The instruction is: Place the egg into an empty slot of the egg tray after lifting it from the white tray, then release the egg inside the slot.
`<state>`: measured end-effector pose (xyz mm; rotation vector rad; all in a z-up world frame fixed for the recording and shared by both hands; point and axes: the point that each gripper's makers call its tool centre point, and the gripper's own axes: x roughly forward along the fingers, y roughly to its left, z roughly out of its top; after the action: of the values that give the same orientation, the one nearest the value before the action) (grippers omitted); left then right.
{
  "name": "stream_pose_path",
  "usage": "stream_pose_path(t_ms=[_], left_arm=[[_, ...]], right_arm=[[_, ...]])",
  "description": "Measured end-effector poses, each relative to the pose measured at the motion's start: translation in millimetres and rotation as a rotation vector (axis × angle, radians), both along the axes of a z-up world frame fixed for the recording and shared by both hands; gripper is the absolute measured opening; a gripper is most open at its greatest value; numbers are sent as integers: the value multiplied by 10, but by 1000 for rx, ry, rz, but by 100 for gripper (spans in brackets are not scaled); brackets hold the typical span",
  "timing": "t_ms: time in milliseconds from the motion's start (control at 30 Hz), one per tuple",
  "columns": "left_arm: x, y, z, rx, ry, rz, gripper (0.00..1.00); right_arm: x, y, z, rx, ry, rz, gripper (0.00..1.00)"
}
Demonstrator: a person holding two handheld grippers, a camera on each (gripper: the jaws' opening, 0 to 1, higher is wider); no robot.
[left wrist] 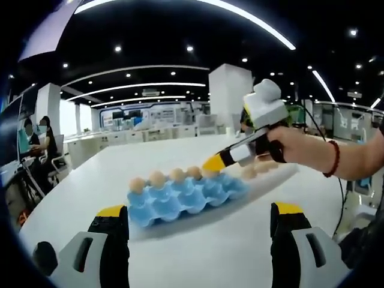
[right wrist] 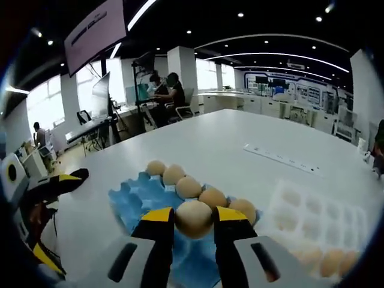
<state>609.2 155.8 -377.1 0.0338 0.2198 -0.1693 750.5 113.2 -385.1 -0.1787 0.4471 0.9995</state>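
Note:
My right gripper (right wrist: 194, 211) is shut on a tan egg (right wrist: 194, 221) and holds it just above the blue egg tray (right wrist: 135, 201). A row of several eggs (right wrist: 188, 186) fills the tray's far side. The white tray (right wrist: 312, 213) lies to the right, with eggs (right wrist: 324, 259) in its near slots. In the left gripper view, the right gripper (left wrist: 211, 163), held by a hand, hangs over the right end of the blue egg tray (left wrist: 180, 197), next to the egg row (left wrist: 158, 177). My left gripper (left wrist: 198, 231) stands open in front of that tray, holding nothing.
Everything sits on a large white table (left wrist: 96, 180). A white power strip (right wrist: 279, 159) lies farther back on it. The white tray (left wrist: 273, 174) lies behind the blue one. People sit at desks (left wrist: 36, 144) beyond the table's edge.

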Motion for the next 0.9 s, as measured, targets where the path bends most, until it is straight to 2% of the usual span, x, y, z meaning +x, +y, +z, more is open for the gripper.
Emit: stream_pose_path(t_ms=[900], left_arm=[[-23, 47, 1, 20, 13, 2, 100]], right_arm=[[-329, 695, 72, 17, -1, 128, 27]])
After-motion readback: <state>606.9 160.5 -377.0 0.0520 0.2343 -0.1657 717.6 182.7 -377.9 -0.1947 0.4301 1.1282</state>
